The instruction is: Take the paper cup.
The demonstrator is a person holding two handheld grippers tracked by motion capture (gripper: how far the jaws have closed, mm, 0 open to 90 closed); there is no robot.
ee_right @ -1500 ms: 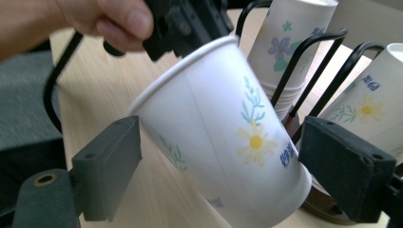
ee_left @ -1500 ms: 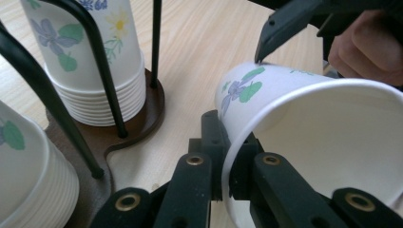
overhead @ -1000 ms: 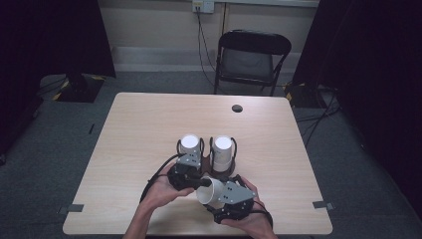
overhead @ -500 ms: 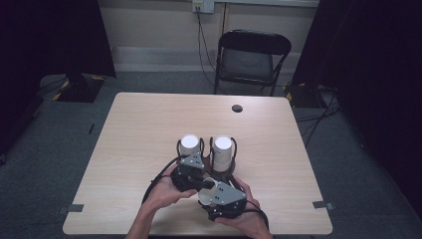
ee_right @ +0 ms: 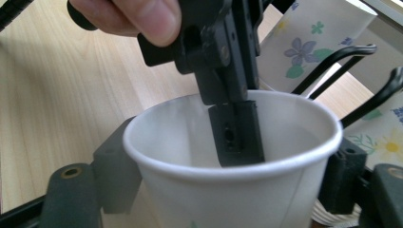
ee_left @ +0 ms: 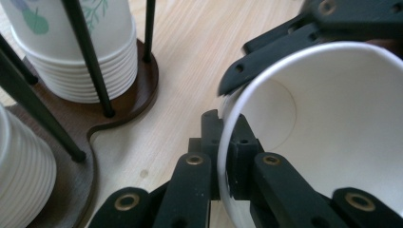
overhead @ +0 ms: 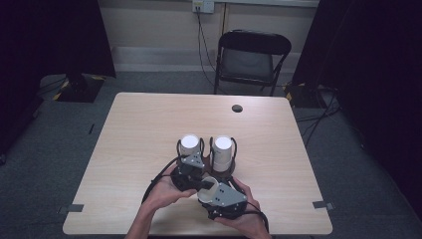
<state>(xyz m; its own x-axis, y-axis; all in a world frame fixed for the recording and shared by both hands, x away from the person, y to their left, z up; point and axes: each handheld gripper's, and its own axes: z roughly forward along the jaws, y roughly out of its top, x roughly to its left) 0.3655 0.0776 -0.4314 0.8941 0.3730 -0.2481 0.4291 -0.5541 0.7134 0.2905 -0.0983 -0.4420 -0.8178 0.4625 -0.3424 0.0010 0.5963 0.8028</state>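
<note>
On the table [overhead: 124, 149], two cup stacks [overhead: 223, 149]; both grippers' jaws seemingly clamp one paper cup [ee_right: 237, 190].

I'm working in what looks like a lab or recording studio, not a home. My table [overhead: 149, 129] is a plain pale wood-look top with a cable hole [overhead: 237, 108], standing on grey carpet [overhead: 45, 149]. Black curtains [overhead: 54, 35] hang at both sides. A black folding chair [overhead: 251, 59] waits behind the table, a wall socket [overhead: 203, 6] feeds cables down the bare wall, and tape marks [overhead: 321, 204] sit on the floor.
</note>
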